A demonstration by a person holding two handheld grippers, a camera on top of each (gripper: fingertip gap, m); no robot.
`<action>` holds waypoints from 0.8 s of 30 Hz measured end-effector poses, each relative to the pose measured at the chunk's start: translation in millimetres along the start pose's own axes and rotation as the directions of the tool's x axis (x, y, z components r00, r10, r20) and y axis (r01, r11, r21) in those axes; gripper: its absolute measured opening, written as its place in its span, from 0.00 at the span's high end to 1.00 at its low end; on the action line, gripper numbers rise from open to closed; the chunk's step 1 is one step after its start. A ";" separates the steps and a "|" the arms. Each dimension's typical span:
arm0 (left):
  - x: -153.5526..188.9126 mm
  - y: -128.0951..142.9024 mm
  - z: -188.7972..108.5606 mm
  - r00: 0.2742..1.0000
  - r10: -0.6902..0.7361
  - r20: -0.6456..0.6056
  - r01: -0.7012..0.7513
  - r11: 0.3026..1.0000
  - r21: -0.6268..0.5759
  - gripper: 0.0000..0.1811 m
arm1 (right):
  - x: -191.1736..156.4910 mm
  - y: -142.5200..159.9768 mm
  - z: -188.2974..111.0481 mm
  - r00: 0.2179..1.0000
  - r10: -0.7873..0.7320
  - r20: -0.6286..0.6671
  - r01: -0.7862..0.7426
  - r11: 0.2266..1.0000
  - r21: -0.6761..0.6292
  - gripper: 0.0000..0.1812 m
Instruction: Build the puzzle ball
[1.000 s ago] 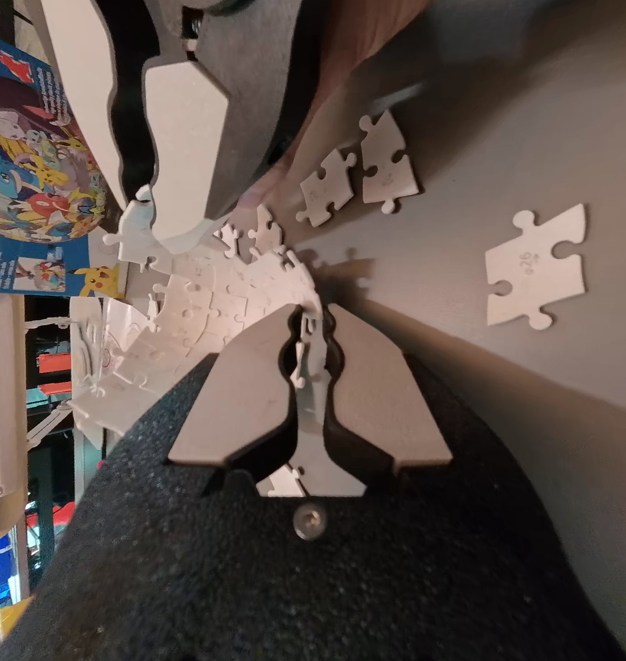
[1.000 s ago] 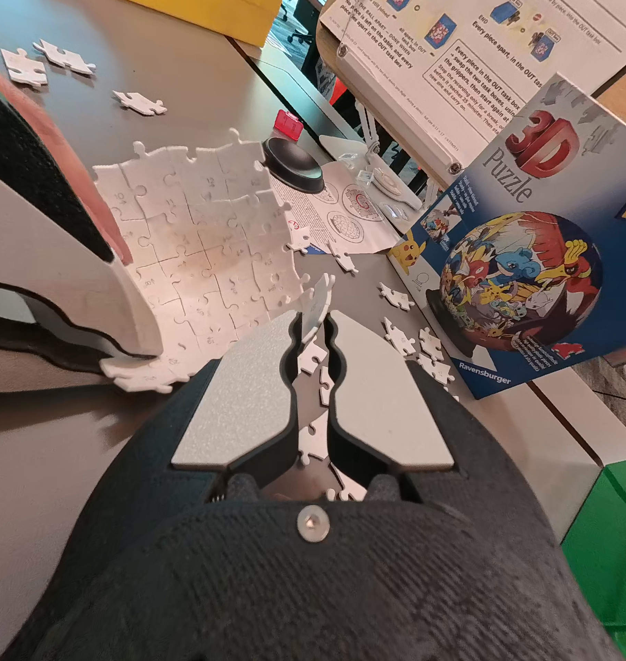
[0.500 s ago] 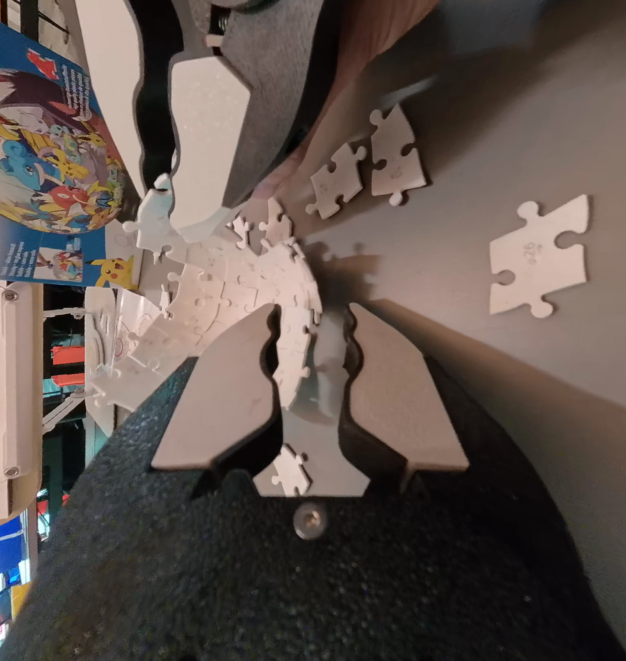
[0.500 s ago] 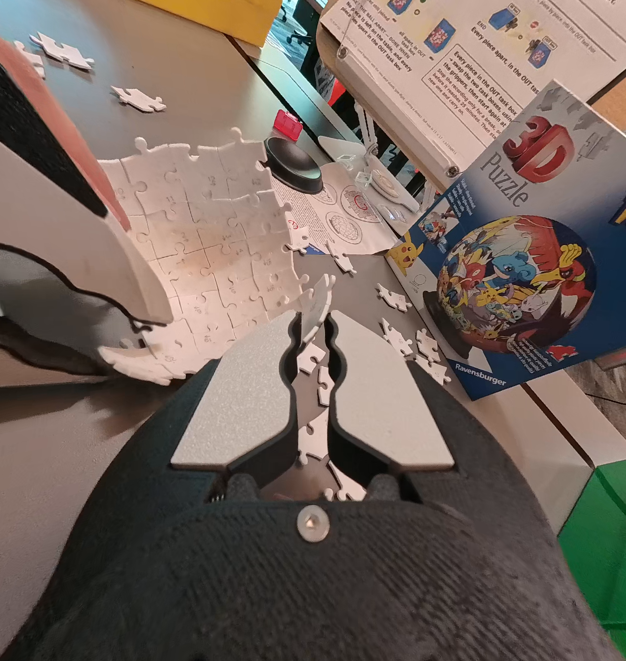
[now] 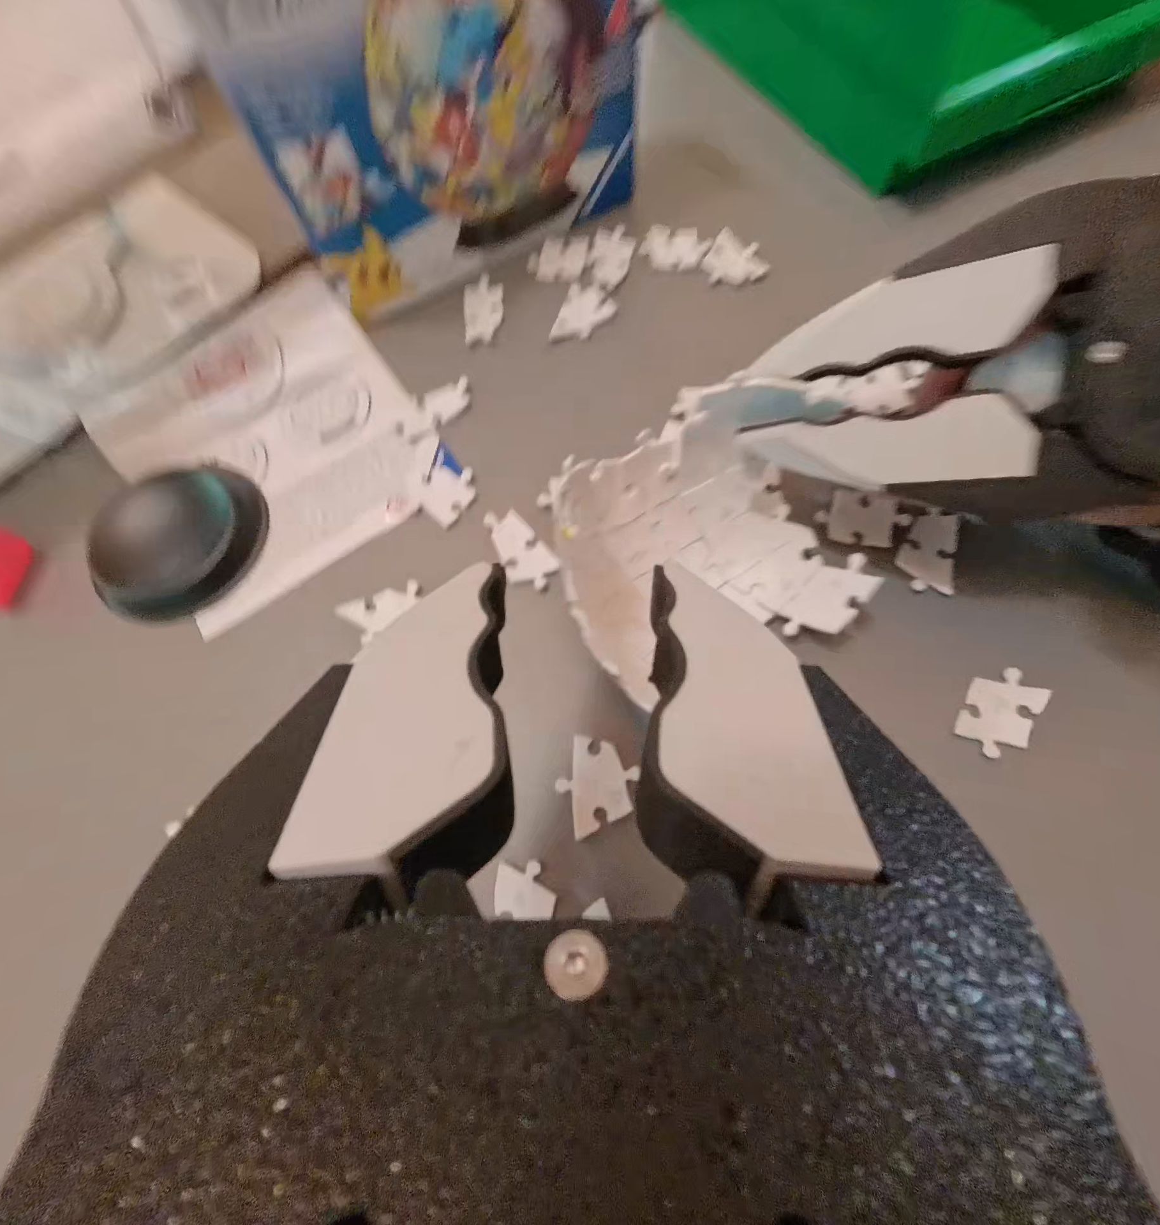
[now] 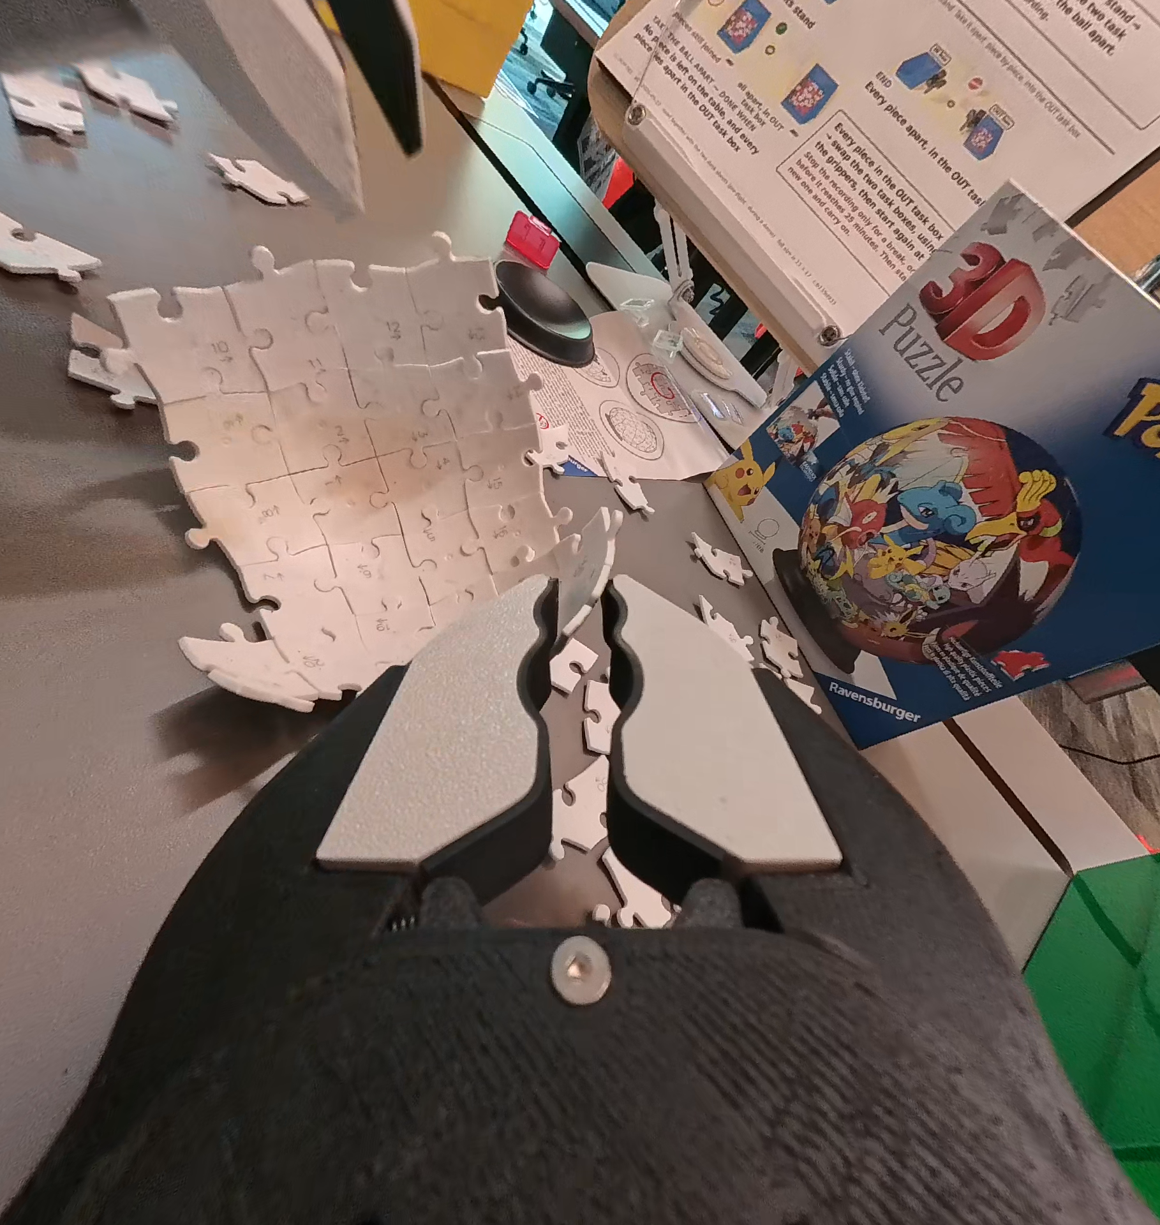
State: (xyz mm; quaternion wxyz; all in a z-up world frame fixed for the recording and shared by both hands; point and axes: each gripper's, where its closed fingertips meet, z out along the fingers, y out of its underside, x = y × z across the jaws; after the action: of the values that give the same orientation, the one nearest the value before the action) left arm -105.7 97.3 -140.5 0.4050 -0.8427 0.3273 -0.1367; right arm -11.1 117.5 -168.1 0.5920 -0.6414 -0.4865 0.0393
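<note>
The grey tabletop point(image 6: 67, 762) carries everything, and the largest thing on it after the green bin point(image 5: 962, 86) at its far right corner is the puzzle box point(image 6: 1001, 477), standing near the far edge beside a printed instruction sheet point(image 5: 285, 424) and a dark round stand point(image 5: 173, 543).

The task's thing, the curved shell of joined white pieces point(image 6: 352, 464), hangs over the middle of the tabletop with its lower rim at or just above the surface. It is carried by one edge alone: the right hand-held gripper point(image 6: 580, 586) is clenched on a rim piece, while the left hand-held gripper point(image 5: 574, 596) is released, jaws apart, with the shell's near rim just beside one finger but not pinched.

That single-edge hold looks like the main risk. The shell is only press-fitted, so its own weight could lever it around the clamped piece and pop that tab free, dropping the section. A sideways brush from the released gripper could also buckle the seams.

Smaller still, loose pieces point(image 5: 597, 789) lie scattered under and around both grippers; a descending finger could shove them or trap one against the shell.
</note>
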 end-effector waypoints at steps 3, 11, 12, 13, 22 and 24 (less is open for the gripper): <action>-4.9 14.2 18.0 0.982 -0.169 -0.080 0.158 0.980 -0.122 0.77 | 0.0 -0.5 -0.3 1.000 0.001 0.002 -0.001 1.000 0.004 0.93; -1.8 28.7 37.0 0.977 -0.210 -0.026 0.199 0.954 -0.223 0.94 | -1.6 -1.8 -2.2 0.999 0.031 0.033 -0.032 0.999 0.011 0.90; -2.2 27.2 37.0 0.980 -0.200 -0.014 0.192 0.959 -0.210 0.98 | -1.3 -3.5 -3.9 0.998 0.046 0.046 -0.047 0.999 0.020 0.88; -2.7 26.9 37.1 0.983 -0.183 -0.001 0.179 0.962 -0.204 0.98 | 0.5 -5.0 -5.8 0.997 0.062 0.051 -0.063 0.998 0.027 0.86; 6.5 18.8 34.6 0.987 0.131 0.098 -0.122 0.989 -0.085 0.99 | 32.0 -38.1 -43.6 0.938 0.312 0.153 -0.333 0.933 0.138 0.79; 10.0 15.4 34.2 0.979 0.175 0.106 -0.171 0.984 -0.043 0.99 | 43.9 -48.6 -54.5 0.925 0.342 0.163 -0.367 0.916 0.164 0.81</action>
State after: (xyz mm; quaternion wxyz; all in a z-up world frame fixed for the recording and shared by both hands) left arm -88.1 104.0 -174.4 0.4183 -0.8240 0.3791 -0.0492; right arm 18.0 99.2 -90.2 0.6006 -0.6551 -0.3937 0.2347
